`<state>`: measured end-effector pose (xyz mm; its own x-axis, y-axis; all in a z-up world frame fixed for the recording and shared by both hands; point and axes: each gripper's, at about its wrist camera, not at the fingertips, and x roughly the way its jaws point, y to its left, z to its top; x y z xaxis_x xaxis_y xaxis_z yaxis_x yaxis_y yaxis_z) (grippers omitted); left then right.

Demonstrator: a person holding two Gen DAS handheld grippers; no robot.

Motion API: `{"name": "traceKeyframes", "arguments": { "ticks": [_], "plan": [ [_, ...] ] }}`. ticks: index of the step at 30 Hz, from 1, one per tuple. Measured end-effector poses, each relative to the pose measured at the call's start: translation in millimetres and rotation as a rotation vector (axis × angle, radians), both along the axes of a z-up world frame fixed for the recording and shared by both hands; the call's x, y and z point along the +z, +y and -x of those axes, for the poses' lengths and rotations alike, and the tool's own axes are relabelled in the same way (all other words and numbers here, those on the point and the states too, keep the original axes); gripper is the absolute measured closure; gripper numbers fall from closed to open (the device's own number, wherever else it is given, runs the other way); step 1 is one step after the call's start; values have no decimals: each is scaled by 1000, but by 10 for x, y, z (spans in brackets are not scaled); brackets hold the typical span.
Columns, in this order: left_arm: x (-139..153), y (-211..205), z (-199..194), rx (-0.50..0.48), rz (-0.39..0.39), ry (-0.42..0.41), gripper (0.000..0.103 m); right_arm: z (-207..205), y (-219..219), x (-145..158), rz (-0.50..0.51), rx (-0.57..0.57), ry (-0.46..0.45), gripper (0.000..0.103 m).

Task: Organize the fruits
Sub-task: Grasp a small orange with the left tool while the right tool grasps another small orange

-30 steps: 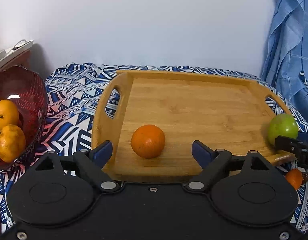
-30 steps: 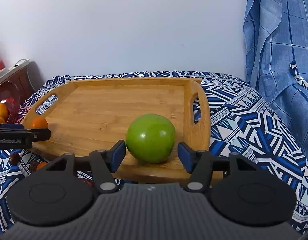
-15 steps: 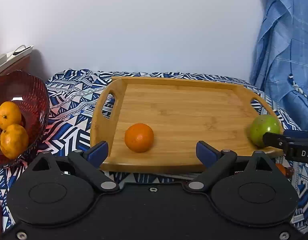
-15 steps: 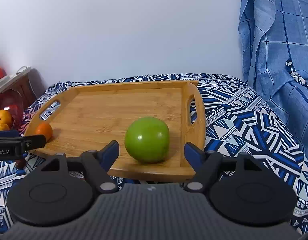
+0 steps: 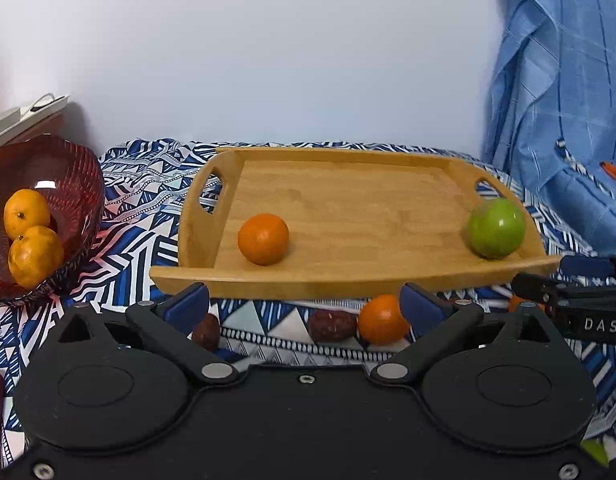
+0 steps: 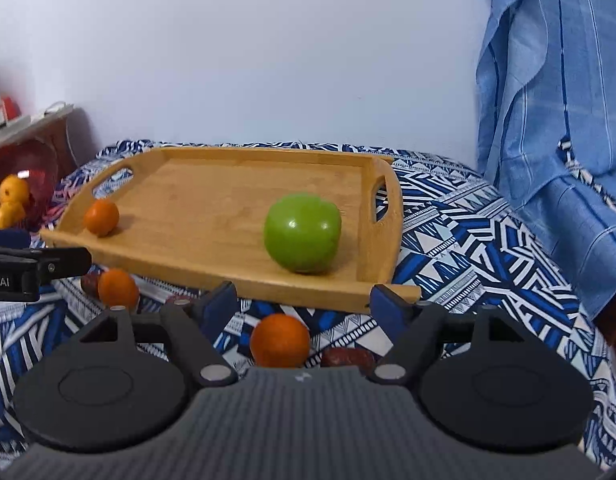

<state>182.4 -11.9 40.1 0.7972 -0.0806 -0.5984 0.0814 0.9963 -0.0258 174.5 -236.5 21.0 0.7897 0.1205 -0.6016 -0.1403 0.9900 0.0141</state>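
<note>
A wooden tray (image 5: 348, 184) (image 6: 211, 176) lies on the patterned cloth. On it sit an orange (image 5: 263, 239) (image 6: 102, 217) at the left and a green apple (image 5: 496, 227) (image 6: 302, 232) at the right. My left gripper (image 5: 303, 300) is open and empty, in front of the tray's near edge. My right gripper (image 6: 303, 302) is open and empty, also short of the tray. Loose on the cloth before the tray lie an orange (image 5: 382, 319) (image 6: 118, 289), another orange (image 6: 279, 340) and dark red dates (image 5: 332, 325) (image 6: 348, 357).
A red glass bowl (image 5: 67, 176) (image 6: 39, 168) with two oranges (image 5: 27, 232) stands at the left. A blue checked cloth (image 5: 564, 92) (image 6: 556, 100) hangs at the right. A white wall stands behind. A shelf edge (image 5: 23, 118) is at the far left.
Both grippers have pulled back and away from the tray, open and empty. The orange and apple stay on the tray. Loose oranges and dates in front of the tray have come into view.
</note>
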Motion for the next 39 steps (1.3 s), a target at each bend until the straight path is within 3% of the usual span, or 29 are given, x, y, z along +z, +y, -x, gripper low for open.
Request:
{"name": "traceKeyframes", "arguments": {
  "ticks": [7,13,18,39],
  "plan": [
    [-78,-128,154,-41,-62,-21,22,100,33,-28,-21,15,6,21],
    [-56,-172,177,-71,-26,-15,46,120,40,-36,-24,28,18,32],
    [-76,-261,202,-115,-42,-22,51,137,9,-60,-50,30,46,50],
    [-214,-407,112,-143,-48,-16,59,152,108,-113,29,69,45,60]
  ]
}}
